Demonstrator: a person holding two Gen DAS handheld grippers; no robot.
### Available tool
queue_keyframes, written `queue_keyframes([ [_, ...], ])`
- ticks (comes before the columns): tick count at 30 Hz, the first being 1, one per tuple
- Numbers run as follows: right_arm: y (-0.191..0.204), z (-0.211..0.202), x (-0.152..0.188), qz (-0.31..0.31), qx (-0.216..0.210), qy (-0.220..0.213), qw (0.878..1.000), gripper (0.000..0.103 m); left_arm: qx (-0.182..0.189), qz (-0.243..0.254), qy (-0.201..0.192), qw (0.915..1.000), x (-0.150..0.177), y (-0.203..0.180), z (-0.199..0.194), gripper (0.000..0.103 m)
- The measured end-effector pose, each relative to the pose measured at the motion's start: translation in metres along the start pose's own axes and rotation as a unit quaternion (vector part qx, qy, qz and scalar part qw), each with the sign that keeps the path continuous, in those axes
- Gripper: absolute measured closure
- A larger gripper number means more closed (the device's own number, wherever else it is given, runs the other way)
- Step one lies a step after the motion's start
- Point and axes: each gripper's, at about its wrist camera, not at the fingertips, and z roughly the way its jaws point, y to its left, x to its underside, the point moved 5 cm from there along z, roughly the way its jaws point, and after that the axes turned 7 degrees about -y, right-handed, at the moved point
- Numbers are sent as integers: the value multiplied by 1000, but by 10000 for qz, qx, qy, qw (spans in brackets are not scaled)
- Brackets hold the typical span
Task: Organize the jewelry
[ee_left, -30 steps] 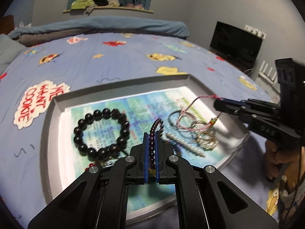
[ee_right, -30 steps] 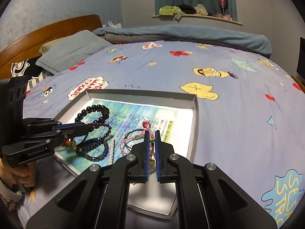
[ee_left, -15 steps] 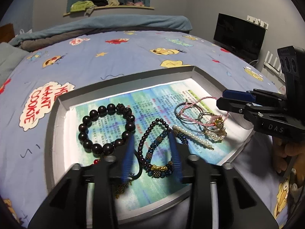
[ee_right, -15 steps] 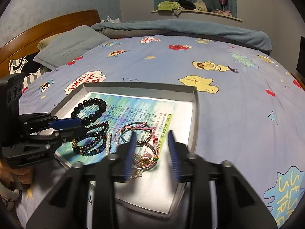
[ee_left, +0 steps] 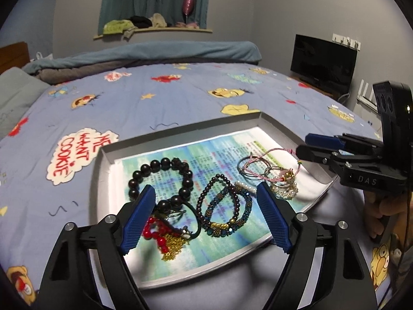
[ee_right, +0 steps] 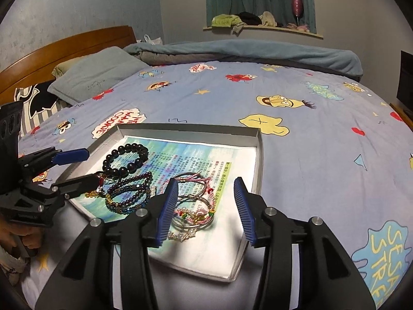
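Tray (ee_left: 108,155) on bed: bracelets sorted. Left tongs (ee_left: 206,217), right tongs (ee_right: 206,209): both spread, empty. Advice: lift away without snagging cords.

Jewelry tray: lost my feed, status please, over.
Left tool open, empty. Right tool open, empty. Black bead bracelet, dark purple bead bracelets, pink cord bangles all lying in shallow grey cardboard tray. Nothing blocking.
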Motion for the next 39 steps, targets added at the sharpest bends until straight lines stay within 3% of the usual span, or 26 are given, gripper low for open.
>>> queue_keyframes([
  [5, 4, -16, 6, 80, 54, -238, 9997, 38, -227, -140, -351, 9990, 3, 6, -14, 11],
  [14, 31, -42, 19, -21, 74, -589, 9982, 27, -359, -424, -931, 9941, 10, 9, -41, 9],
  [31, 42, -68, 39, -9, 205, -1013, 9946, 8, -642, -574, -1085, 9904, 35, 8, -64, 5],
  [39, 48, -69, 40, -157, 226, -1047, 9941, 6, -626, -466, -1153, 9903, 36, 4, -69, 5],
])
